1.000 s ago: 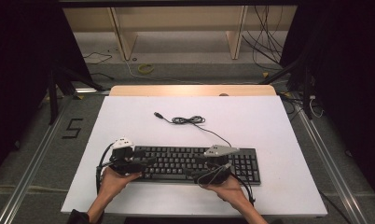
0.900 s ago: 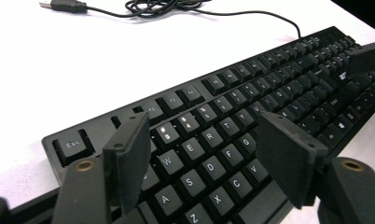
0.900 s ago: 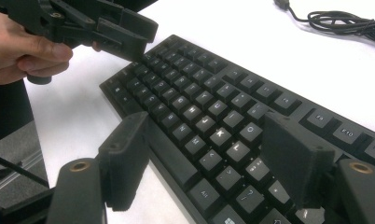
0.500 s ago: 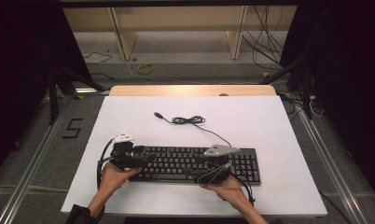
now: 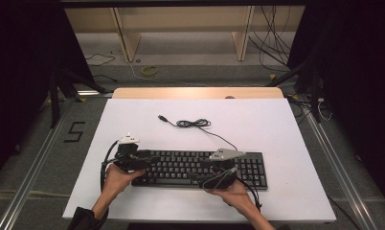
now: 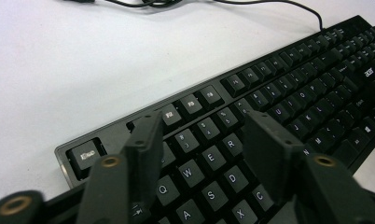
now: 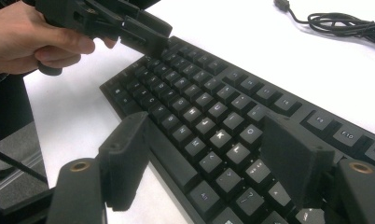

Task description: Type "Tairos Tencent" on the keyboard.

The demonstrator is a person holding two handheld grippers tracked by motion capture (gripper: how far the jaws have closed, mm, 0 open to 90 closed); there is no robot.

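A black keyboard [image 5: 200, 167] lies flat near the table's front edge, and its cable [image 5: 194, 123] coils behind it. My left gripper [image 5: 143, 161] hovers over the keyboard's left end. Its jaws have just been closing, but my left gripper [image 6: 204, 135] is still open, with only the number and letter keys [image 6: 223, 149] below the gap. My right gripper [image 5: 207, 171] sits low at the keyboard's front right part. In its own view my right gripper [image 7: 206, 140] is open, one jaw off the front edge and the other over the keys of the keyboard [image 7: 209, 112]. It grips nothing.
The USB plug [image 5: 161, 117] lies loose on the white table [image 5: 277, 124] behind the keyboard. A person's left hand [image 7: 31, 42] holds the left gripper beyond the keyboard's far end. A wooden strip [image 5: 195, 93] borders the table's back edge.
The left gripper has edged slightly right over the keyboard's left end. The right gripper and the keyboard have stayed put.
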